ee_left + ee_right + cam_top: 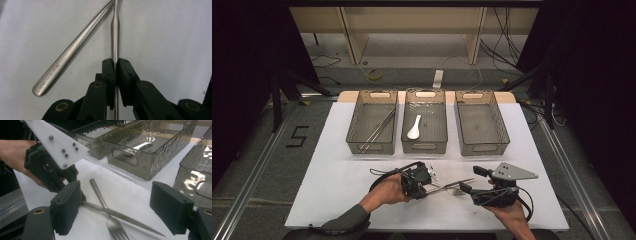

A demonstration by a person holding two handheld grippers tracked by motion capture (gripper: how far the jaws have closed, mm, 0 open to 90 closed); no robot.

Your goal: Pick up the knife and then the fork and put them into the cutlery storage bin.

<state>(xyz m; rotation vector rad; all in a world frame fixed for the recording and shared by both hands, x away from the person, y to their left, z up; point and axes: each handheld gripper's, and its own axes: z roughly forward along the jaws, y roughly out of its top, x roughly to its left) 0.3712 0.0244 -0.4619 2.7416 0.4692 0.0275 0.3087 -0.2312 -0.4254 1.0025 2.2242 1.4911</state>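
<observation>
Knife (120, 216) and fork (106, 206) lie crossed on the white table (337, 180), in front of the three grey bins and between the two hands. In the left gripper view the left gripper (116, 75) has its jaws pressed together on the knife's thin handle (114, 37), which runs straight up between the pads; the fork's broader handle (72, 51) (stamped with small lettering) lies slanted just beside it, outside the grip. In the high view the left gripper (416, 181) sits at the near middle of the table, with the knife's blade pointing away toward the right gripper (482, 187). The right gripper's jaws stand wide apart with nothing between the pads; in the right gripper view the right gripper (122, 207) frames the fork's prongs and the knife's point lying on the table below it. Farther back, the left bin (354, 122) holds a pair of chopsticks (378, 129), the middle bin (404, 125) holds a white spoon (414, 127), and the right bin (502, 125) stands beside them.
</observation>
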